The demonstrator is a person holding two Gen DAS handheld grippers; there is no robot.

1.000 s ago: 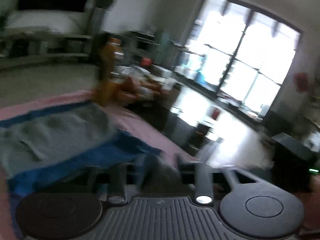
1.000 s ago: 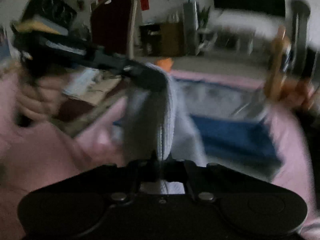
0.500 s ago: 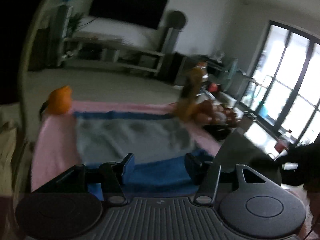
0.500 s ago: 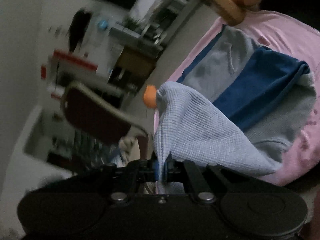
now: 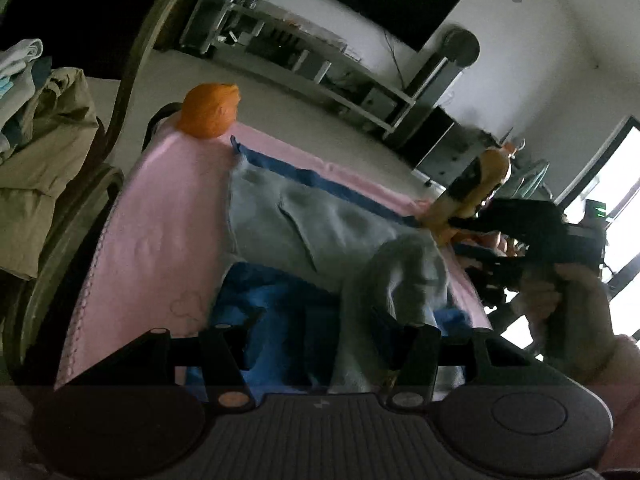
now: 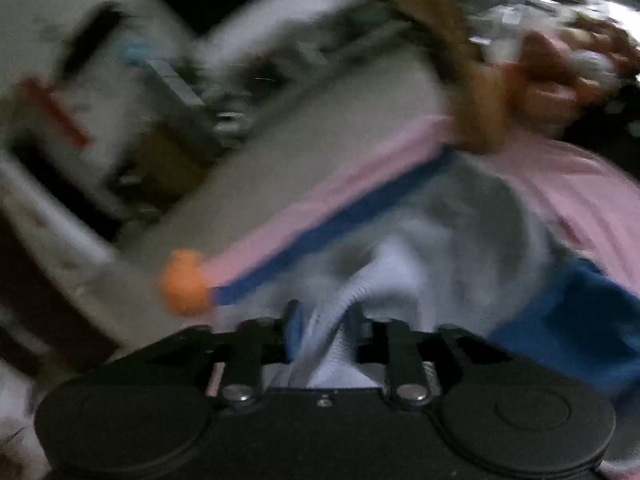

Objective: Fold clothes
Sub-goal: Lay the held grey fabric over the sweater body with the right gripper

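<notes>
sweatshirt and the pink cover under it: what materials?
Grey-and-blue sweatshirt: looks like soft matte knit, probably cotton fleece; it drapes in thick folds, and the hem between the right gripper's opening jaws shows ribbing. Pink cover: thin smooth woven fabric, matte, lying flat with faint creases and a stitched scalloped edge; fibre unclear.

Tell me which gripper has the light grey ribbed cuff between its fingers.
The right gripper: its jaws have just been opening with the ribbed cuff between them. The left gripper stands open over blue fabric.
</notes>
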